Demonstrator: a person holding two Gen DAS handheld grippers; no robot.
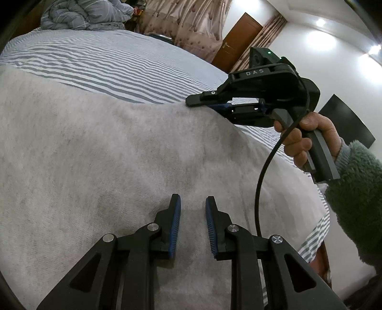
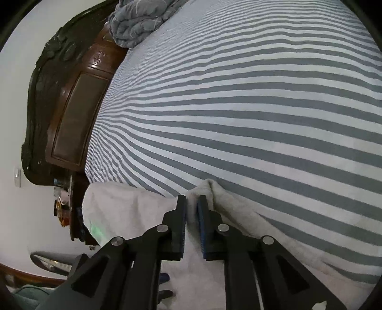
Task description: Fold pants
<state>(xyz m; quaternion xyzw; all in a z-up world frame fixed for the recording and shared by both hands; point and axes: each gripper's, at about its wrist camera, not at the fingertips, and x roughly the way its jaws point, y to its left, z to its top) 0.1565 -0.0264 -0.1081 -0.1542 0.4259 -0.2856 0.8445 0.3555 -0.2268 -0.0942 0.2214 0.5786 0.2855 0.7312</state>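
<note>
- The pants (image 1: 100, 152), light grey and fleecy, lie spread over the striped bed (image 1: 100, 62).
- The left gripper (image 1: 193, 202) hovers just over the cloth, its jaws a little apart with nothing pinched between them.
- The right gripper (image 2: 191, 202) is clamped on a raised fold at the pants' far edge, the cloth squeezed between its blue pads (image 2: 201, 221).
- A hand (image 1: 308, 140) in a green sleeve (image 1: 358, 190) holds its handle.
- A rumpled quilt (image 1: 81, 14) sits at the bed's far end.

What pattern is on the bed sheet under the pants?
Grey and white stripes on the bed sheet, clearest in the right wrist view.
</note>
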